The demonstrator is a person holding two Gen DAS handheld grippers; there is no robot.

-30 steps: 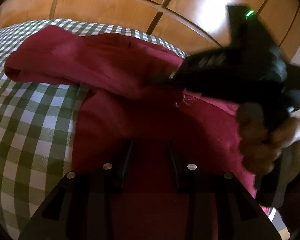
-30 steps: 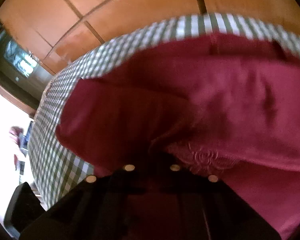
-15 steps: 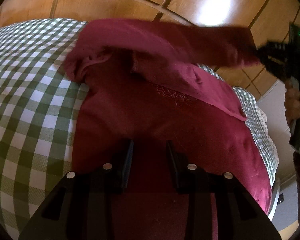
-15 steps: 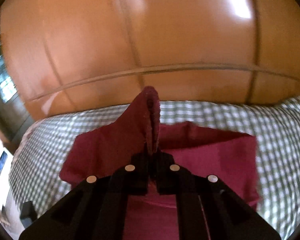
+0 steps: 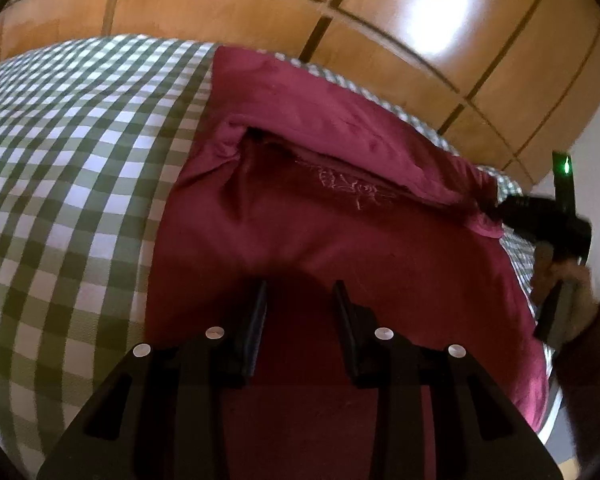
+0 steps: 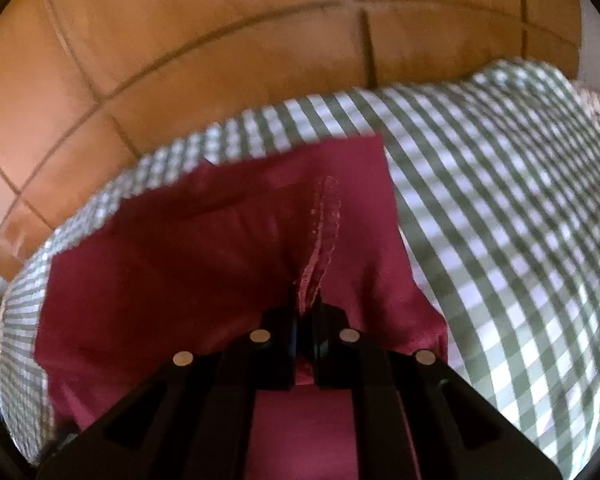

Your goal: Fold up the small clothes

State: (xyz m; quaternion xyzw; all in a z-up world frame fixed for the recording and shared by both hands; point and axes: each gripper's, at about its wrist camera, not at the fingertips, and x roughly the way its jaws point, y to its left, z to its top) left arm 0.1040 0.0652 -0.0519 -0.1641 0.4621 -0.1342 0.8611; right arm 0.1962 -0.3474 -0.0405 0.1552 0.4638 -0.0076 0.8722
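Checked tablecloth (image 5: 68,168) carries the red garment (image 5: 340,240): right gripper (image 6: 306,312) clamps its hem, left gripper (image 5: 300,300) unclenched above; lay the fold flat, edges aligned.

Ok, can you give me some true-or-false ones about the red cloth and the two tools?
1. The right tool is pinching a stitched edge of the red garment. True.
2. The left tool is squeezed shut on the garment. False: its fingers stand apart above the cloth, and nothing is pinched between them.
3. The garment lies on a green-and-white checked cloth. True.
4. The floor behind is blue carpet. False: it is shiny orange-brown tile.
5. A flap of the garment lies folded over the pale stitched pattern. True, it partly covers it.
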